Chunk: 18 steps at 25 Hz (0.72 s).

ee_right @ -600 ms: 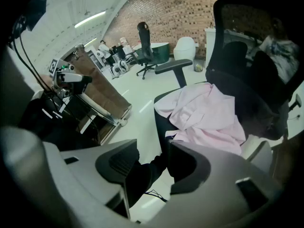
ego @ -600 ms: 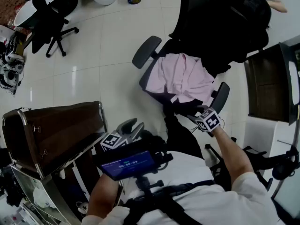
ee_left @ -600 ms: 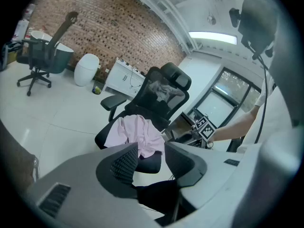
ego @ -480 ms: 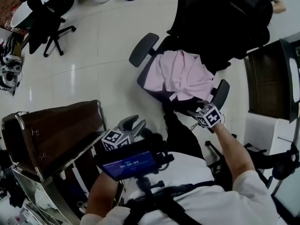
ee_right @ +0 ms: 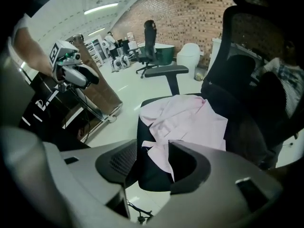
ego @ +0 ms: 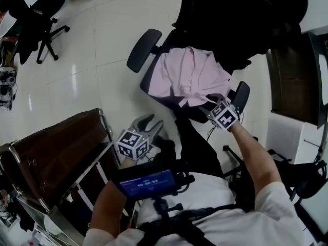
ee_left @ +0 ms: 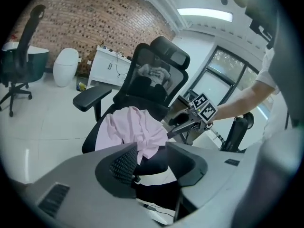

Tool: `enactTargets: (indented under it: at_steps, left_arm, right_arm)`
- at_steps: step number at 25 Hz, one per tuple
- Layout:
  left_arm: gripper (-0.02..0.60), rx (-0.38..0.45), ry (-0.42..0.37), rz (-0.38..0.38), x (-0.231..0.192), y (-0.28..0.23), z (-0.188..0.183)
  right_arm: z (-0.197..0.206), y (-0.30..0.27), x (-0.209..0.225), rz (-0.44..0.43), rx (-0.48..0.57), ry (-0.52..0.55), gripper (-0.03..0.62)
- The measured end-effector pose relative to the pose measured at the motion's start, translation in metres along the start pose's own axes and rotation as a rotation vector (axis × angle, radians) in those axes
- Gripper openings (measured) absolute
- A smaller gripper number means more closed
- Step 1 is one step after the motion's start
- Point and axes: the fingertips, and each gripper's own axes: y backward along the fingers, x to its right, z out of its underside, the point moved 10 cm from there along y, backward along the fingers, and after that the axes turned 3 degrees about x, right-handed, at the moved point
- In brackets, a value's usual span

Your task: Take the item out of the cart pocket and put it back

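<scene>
A pink garment (ego: 189,76) lies crumpled on the seat of a black office chair (ego: 154,45). My right gripper (ego: 208,100) reaches to the garment's near edge. In the right gripper view its jaws (ee_right: 156,163) stand apart, and a hanging corner of the garment (ee_right: 164,158) shows in the gap, not pinched. My left gripper (ego: 149,123) hovers open over the floor between the chair and the brown cart (ego: 56,147), with nothing between its jaws. In the left gripper view it (ee_left: 152,163) points at the garment (ee_left: 128,132) and the right gripper (ee_left: 175,124).
The cart has a chrome frame (ego: 105,124) and stands at my left. The chair's armrests (ego: 143,50) flank the garment. Another office chair (ego: 36,24) stands far left. A dark cabinet (ego: 294,81) is on the right. The white tiled floor (ego: 92,70) lies between chair and cart.
The right gripper has moved forward onto the garment's near edge. The left gripper has shifted slightly forward, away from the cart. The head view has tipped, so everything sits lower in the frame.
</scene>
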Motion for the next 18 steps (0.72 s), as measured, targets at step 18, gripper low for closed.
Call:
enactTargets:
  at_steps: [18]
  left_arm:
    - [0.253,-0.173,-0.177,0.07,-0.039,-0.114,0.0]
  right_arm:
    - [-0.014,-0.049,0.06,0.017,-0.059,0.158,0.255]
